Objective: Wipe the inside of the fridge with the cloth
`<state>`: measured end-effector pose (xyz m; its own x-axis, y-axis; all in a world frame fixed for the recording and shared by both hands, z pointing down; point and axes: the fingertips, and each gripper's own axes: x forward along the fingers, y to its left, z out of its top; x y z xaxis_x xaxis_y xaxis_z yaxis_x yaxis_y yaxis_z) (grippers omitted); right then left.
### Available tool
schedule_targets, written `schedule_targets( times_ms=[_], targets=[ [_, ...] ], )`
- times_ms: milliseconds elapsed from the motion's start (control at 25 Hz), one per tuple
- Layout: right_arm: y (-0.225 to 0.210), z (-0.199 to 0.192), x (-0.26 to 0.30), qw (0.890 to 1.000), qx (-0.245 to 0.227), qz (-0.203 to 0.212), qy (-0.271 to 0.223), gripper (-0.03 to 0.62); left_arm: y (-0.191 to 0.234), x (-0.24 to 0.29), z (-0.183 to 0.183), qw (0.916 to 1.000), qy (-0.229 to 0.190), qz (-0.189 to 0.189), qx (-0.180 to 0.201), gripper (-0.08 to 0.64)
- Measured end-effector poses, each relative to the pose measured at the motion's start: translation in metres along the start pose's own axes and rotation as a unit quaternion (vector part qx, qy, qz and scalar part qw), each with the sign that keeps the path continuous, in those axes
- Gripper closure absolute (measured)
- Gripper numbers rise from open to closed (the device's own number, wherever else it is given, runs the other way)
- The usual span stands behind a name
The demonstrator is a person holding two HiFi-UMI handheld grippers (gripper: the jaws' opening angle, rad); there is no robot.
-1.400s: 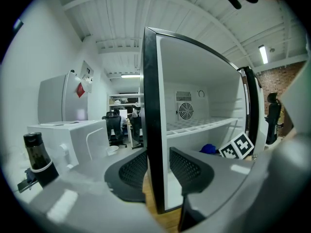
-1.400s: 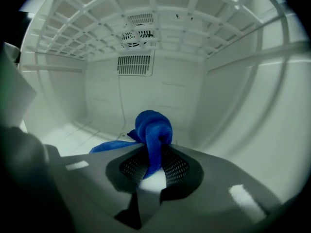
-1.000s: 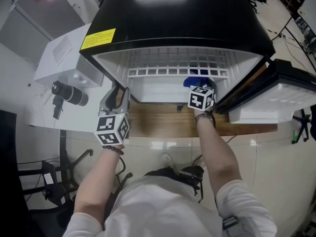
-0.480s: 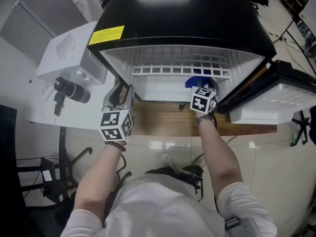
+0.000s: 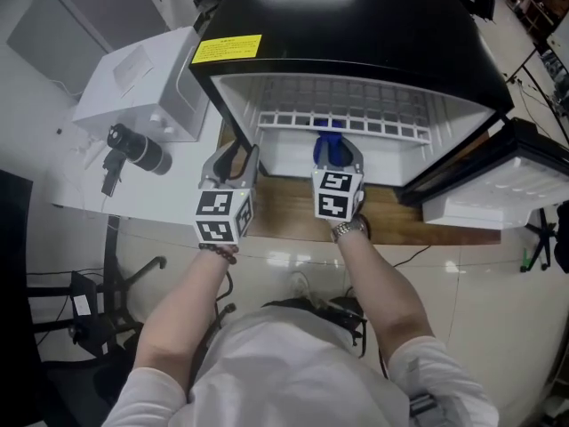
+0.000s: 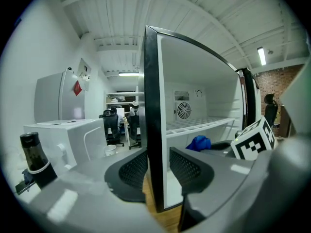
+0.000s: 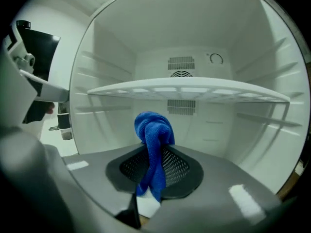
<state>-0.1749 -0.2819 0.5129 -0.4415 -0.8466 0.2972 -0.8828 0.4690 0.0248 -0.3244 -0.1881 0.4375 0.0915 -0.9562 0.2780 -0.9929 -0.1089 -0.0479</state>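
Nearest are the two hands, each with a claw at the mouth of the fridge [image 5: 356,25], which stands on a wooden table [image 5: 284,213]. The left claw [image 6: 158,171] is closed around the front edge of the fridge's left wall [image 6: 151,130], one pad outside and one inside. The right claw [image 7: 154,171] is closed on the blue cloth [image 7: 154,130]. The cloth runs up between the pads and bunches into a knot above their tips. From the head view that claw sits near the middle of the opening, just under the front rail of the shelf [image 5: 347,118]. The cloth is at the threshold of the lower compartment and, in the right gripper view, clear of the walls. The fridge is black outside and white within. All that shows inside is the white grid shelf across its width, rib ledges on the side walls, and vents [image 7: 181,63] on the back wall above and below the shelf. Its door [image 5: 498,194] hangs open on the right. A yellow label [image 5: 228,48] sits at the top's front left corner. Left of the fridge stand a white box [image 5: 142,83] and a black cylinder [image 5: 138,149].
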Motion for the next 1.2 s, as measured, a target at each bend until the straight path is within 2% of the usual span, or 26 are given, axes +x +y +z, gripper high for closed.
schedule_targets(
  times_ms=[280, 520, 760, 1200],
  targets=[
    [0.085, -0.016, 0.005, 0.998, -0.009, 0.068, 0.018, 0.528, 0.0, -0.001, 0.0, 0.9999, 0.003, -0.014, 0.001, 0.434],
    [0.113, -0.048, 0.02, 0.995, -0.018, 0.084, 0.057, 0.528, 0.0, -0.001, -0.001, 0.9998, 0.005, -0.018, 0.006, 0.434],
    [0.111, -0.078, 0.03, 0.992, -0.03, 0.078, 0.093, 0.528, 0.0, 0.0, -0.001, 0.9997, 0.005, -0.021, 0.009, 0.434],
    [0.063, -0.09, 0.028, 0.994, -0.027, 0.029, 0.105, 0.528, 0.001, 0.004, -0.004, 0.9998, 0.003, -0.018, 0.006, 0.43]
  ],
)
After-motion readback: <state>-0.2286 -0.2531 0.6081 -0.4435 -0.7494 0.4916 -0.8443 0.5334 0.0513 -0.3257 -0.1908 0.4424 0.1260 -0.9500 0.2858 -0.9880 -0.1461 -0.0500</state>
